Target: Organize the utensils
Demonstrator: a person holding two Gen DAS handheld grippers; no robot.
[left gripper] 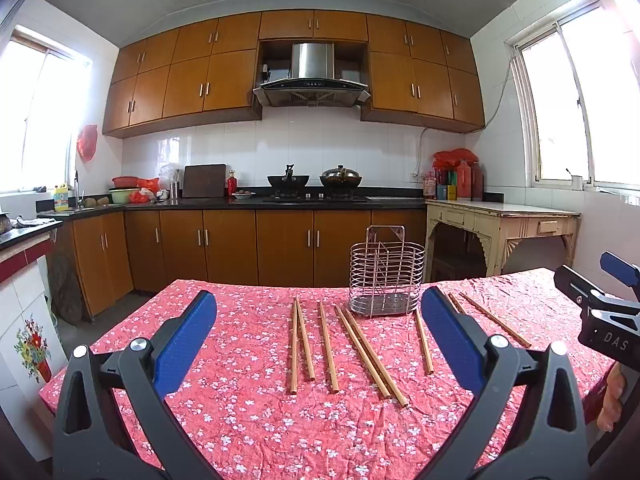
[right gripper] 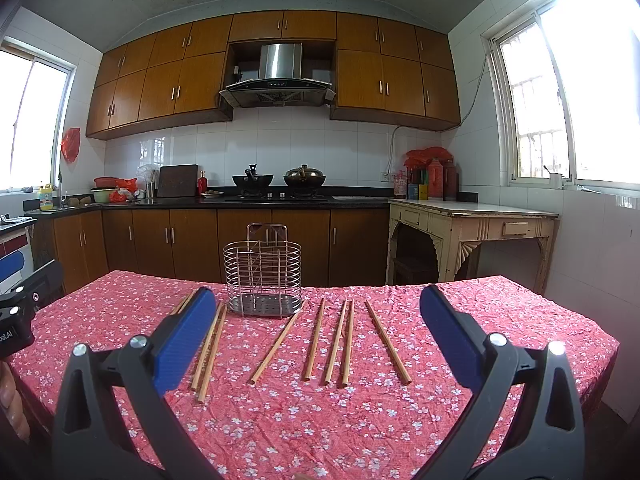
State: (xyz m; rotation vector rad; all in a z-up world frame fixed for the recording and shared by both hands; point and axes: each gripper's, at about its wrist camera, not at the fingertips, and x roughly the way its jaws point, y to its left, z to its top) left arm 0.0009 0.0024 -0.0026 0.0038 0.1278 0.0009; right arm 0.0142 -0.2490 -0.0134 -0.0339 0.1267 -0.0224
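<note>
Several wooden chopsticks (left gripper: 327, 347) (right gripper: 314, 339) lie loose in a row on the red floral tablecloth (left gripper: 248, 420) (right gripper: 360, 420). Behind them a wire utensil holder (left gripper: 386, 276) (right gripper: 263, 278) stands upright and empty at the table's far side. My left gripper (left gripper: 319, 308) hovers open over the near part of the table, its blue pads wide apart with nothing between them. My right gripper (right gripper: 319, 304) is likewise open and holds nothing. The right gripper's body (left gripper: 600, 304) shows at the right edge of the left wrist view; the left gripper's body (right gripper: 20, 304) shows at the left edge of the right wrist view.
Past the table runs a kitchen counter (left gripper: 248, 202) with two woks on a stove (left gripper: 316, 196), a cutting board and bottles. A cream side table (left gripper: 500, 216) (right gripper: 472, 216) stands at the right under a window. A person's hand (left gripper: 612, 396) holds the right gripper.
</note>
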